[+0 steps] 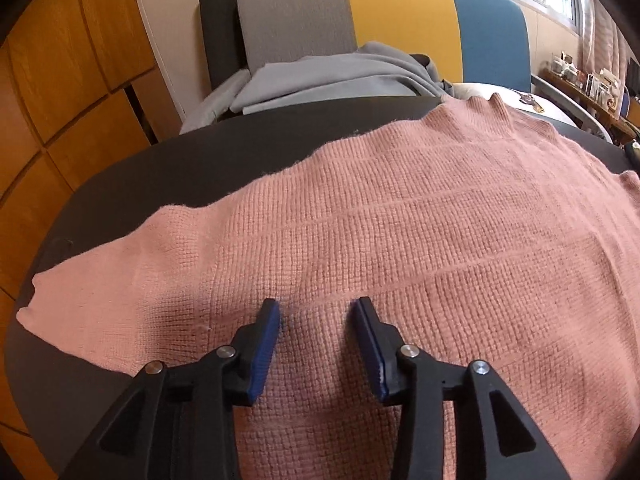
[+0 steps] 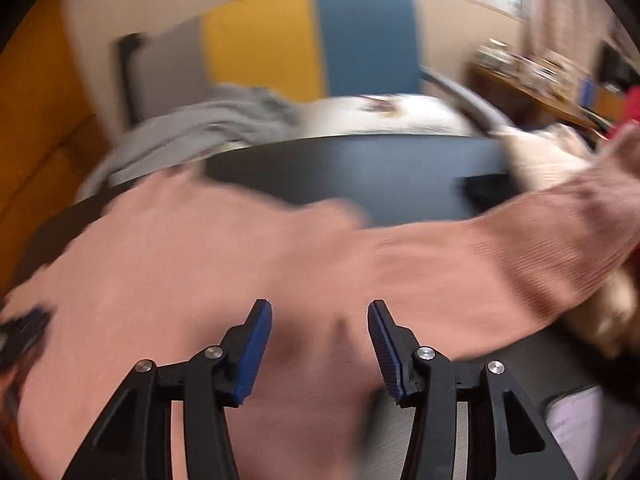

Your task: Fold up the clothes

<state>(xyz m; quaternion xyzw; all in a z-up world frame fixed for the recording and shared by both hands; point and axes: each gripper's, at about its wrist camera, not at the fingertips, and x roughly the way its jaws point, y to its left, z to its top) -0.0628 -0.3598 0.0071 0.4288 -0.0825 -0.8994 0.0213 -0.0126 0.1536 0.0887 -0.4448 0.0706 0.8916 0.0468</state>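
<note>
Pink sweater (image 1: pixel 400 220) blurred in right view; left gripper (image 1: pixel 316 312), right gripper (image 2: pixel 320 314) spread, empty.

Left wrist view: we are looking forward and down along the left gripper (image 1: pixel 316 306), sitting close above the pink knitted sweater (image 1: pixel 400 220) on the dark table (image 1: pixel 120 176), facing the grey, yellow and blue chair backs (image 1: pixel 400 12). Right wrist view: we are looking the same way along the right gripper (image 2: pixel 320 308), equally near, blurred, seeing a pink sleeve (image 2: pixel 540 232) to the right. Both are sharing sweater, table, chair backs and the grey garment (image 1: pixel 328 76).
</note>
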